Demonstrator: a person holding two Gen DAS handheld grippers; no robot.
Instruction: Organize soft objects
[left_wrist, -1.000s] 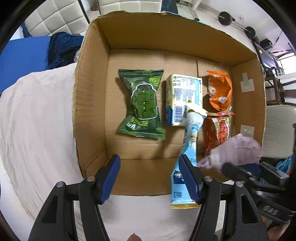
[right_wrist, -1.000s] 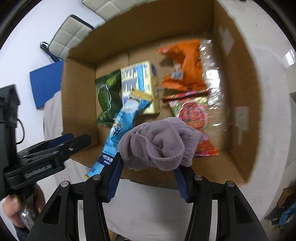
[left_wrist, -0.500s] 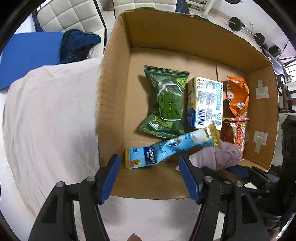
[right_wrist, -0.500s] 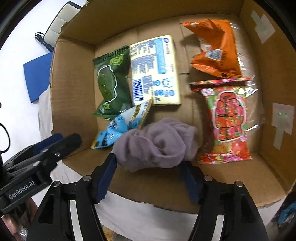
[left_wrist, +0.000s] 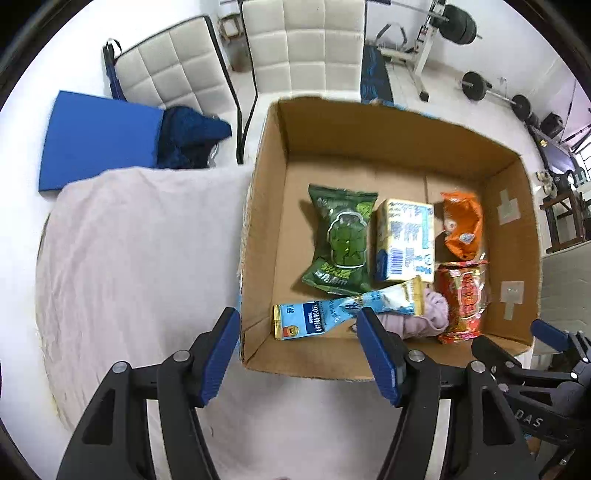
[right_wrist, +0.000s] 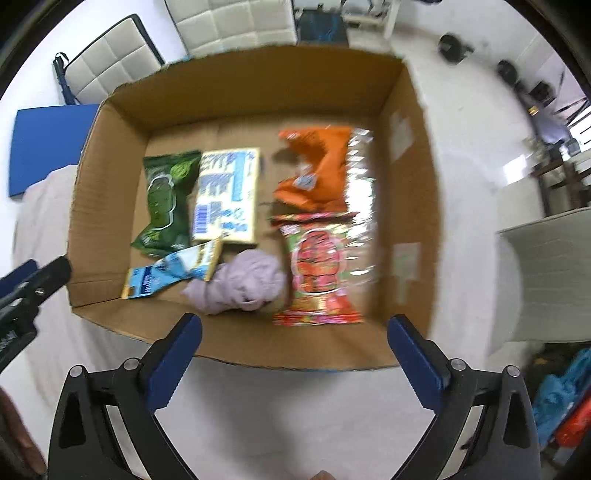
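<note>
Lilac bunched soft cloth (right_wrist: 238, 282) lies in your brown cardboard box (right_wrist: 255, 96) beside the blue sachet (left_wrist: 343, 310); light, limp, pinch a fold; both grippers' fingers (left_wrist: 218, 356) (right_wrist: 173, 362) spread wide, empty

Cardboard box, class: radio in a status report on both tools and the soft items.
Left tool open, empty. Right tool open, empty. Purple cloth in cardboard box, touching blue packet. Nothing blocking.
</note>
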